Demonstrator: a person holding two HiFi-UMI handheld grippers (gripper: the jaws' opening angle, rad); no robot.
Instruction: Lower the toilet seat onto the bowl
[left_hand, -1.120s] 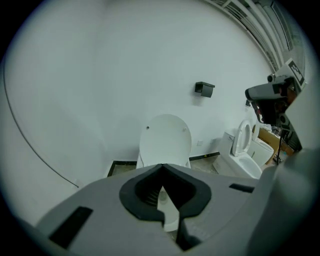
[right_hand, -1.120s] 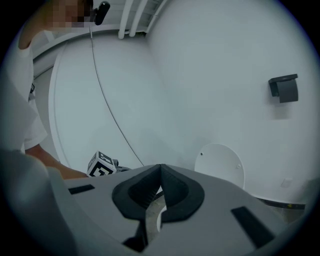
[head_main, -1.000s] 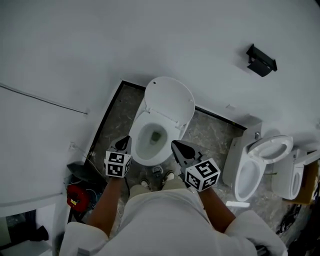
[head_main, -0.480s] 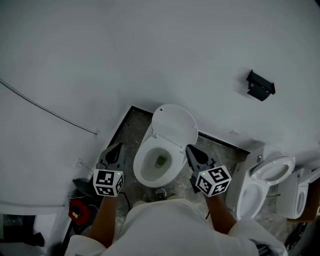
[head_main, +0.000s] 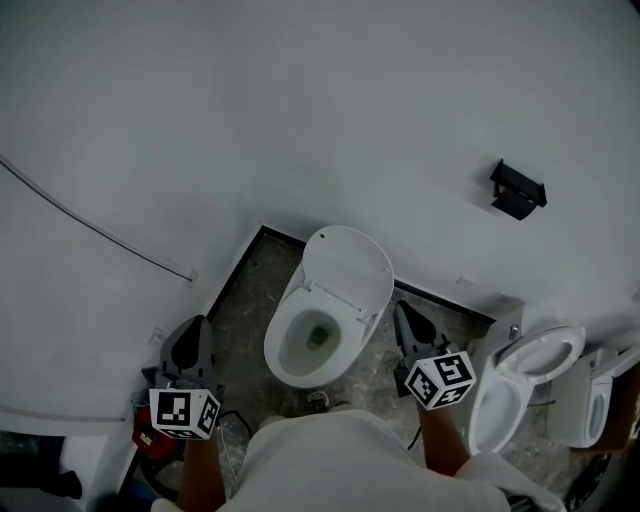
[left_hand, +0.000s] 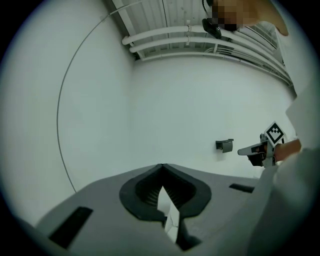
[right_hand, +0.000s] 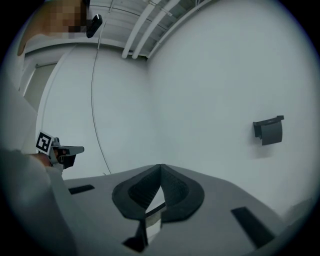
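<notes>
Left tongs and right tongs farther from the toilet than before, each pair's tips together.

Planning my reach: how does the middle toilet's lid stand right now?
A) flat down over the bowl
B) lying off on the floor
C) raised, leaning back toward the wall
C: in the head view the lid stands up behind the open bowl, whose inside is exposed.
</notes>
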